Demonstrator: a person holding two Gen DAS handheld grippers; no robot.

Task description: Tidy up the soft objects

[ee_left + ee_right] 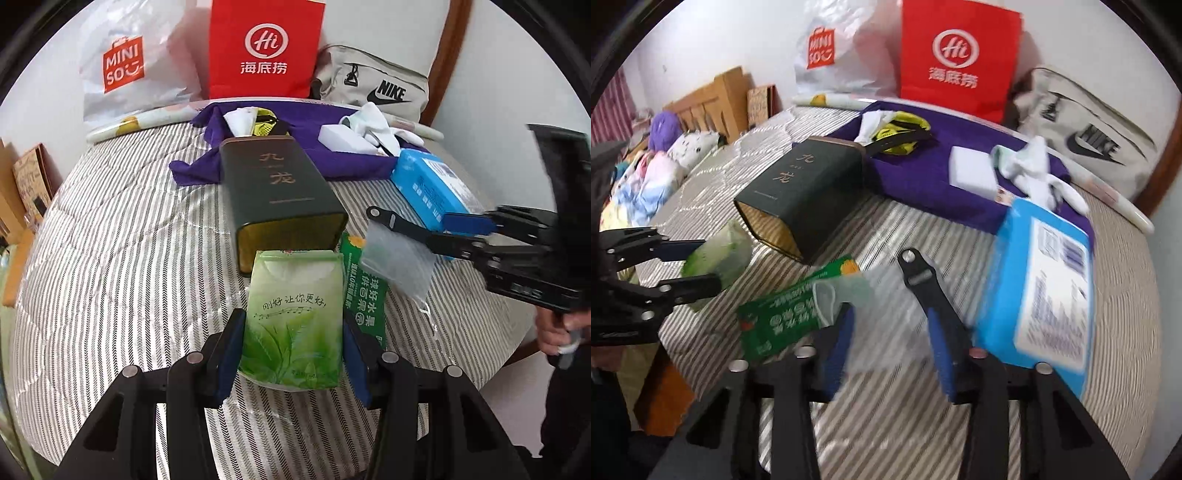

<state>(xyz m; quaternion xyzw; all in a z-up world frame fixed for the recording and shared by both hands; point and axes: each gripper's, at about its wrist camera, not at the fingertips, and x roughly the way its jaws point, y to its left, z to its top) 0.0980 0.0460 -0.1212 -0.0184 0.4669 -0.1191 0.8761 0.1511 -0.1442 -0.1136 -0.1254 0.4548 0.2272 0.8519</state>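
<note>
striped bed (110,240) | left tongs (291,354) clamp green tissue pack (291,317) | right tongs (886,314) apart around clear bag (882,343)

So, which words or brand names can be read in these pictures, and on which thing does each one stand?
"MINISO": white plastic bag.
"Hi" and "海底捞": red paper bag.
"NIKE": grey bag.
"九龙": dark box.
"刚好让你更好!": green tissue pack held in the left tongs.
Green packet: only partly readable.
Blue wipes pack: blurred.
</note>
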